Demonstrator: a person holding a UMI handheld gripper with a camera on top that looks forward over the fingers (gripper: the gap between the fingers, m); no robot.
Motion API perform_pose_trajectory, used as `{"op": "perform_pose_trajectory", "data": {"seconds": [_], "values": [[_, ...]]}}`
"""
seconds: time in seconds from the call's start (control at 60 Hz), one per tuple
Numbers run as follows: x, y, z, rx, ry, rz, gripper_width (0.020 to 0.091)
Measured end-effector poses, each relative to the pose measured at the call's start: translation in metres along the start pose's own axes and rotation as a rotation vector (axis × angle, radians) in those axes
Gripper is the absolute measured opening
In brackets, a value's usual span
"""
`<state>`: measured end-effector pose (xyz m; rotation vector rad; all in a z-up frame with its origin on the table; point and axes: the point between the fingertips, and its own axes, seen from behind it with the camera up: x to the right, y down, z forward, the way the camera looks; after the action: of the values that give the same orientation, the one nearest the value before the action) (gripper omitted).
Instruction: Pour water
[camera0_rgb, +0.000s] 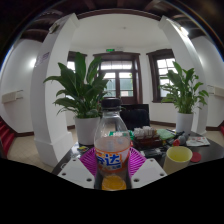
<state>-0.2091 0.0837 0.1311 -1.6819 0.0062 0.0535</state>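
The gripper holds a clear plastic bottle upright between its two fingers, both pink pads pressing its blue-labelled sides. A yellow cup stands on the table just right of the fingers. Beyond them rise two potted plants, one left and one far right.

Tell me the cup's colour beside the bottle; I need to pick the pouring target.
Yellow: the cup stands just right of the bottle, best seen in the gripper view.
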Motion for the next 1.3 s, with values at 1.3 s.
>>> {"op": "perform_pose_trajectory", "data": {"seconds": [1.3], "values": [[0.098, -0.054, 0.026, 0.16, -0.085, 1.911, 0.0382]]}}
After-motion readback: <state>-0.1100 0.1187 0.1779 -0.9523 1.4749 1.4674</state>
